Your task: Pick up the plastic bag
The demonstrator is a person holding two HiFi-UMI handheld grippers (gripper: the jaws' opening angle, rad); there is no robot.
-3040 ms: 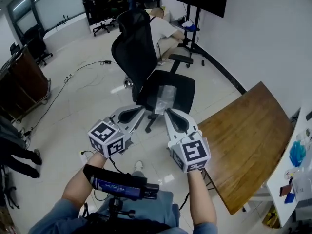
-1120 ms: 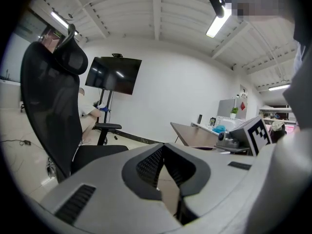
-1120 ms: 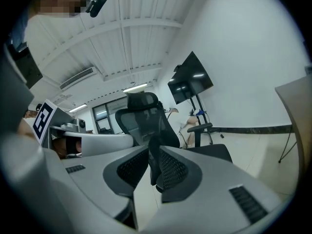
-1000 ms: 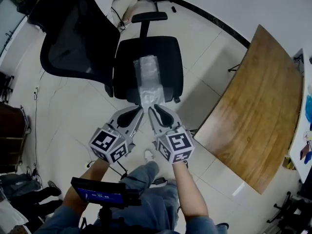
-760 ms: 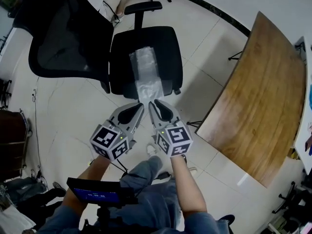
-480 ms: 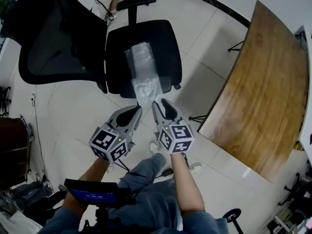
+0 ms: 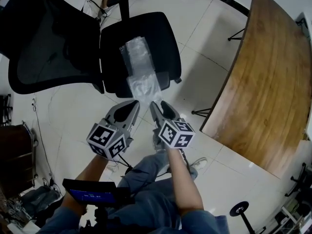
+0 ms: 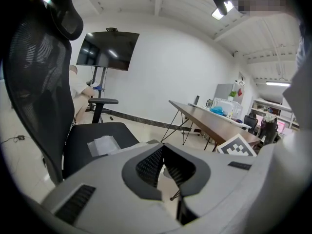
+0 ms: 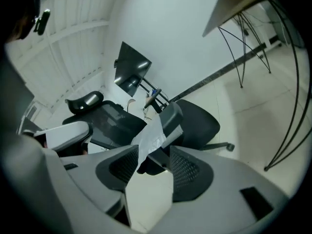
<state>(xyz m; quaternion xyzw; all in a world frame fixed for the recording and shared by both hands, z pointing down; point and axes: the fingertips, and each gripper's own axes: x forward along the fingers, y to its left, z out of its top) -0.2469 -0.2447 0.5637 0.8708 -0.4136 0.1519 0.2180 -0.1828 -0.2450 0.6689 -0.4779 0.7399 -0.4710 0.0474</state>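
The right hand-held gripper (image 7: 156, 104) has just opened wide around the bag's (image 7: 139, 68) end, ready to grab it off the chair (image 7: 163, 35).

- The right gripper (image 7: 157, 104) has rolled, so its marker cube now shows a more tilted face than 1 second ago. Its fingers have just been opening, and the near end of the plastic bag (image 7: 141, 77) stands between them, unpinched.
- 3 seconds ago both grippers were well short of the chair seat (image 7: 165, 38). Now they sit at its front edge, the left gripper (image 7: 132, 103) just beside the bag's end.
- The head view has tipped from looking ahead at the chair to looking nearly straight down on it.
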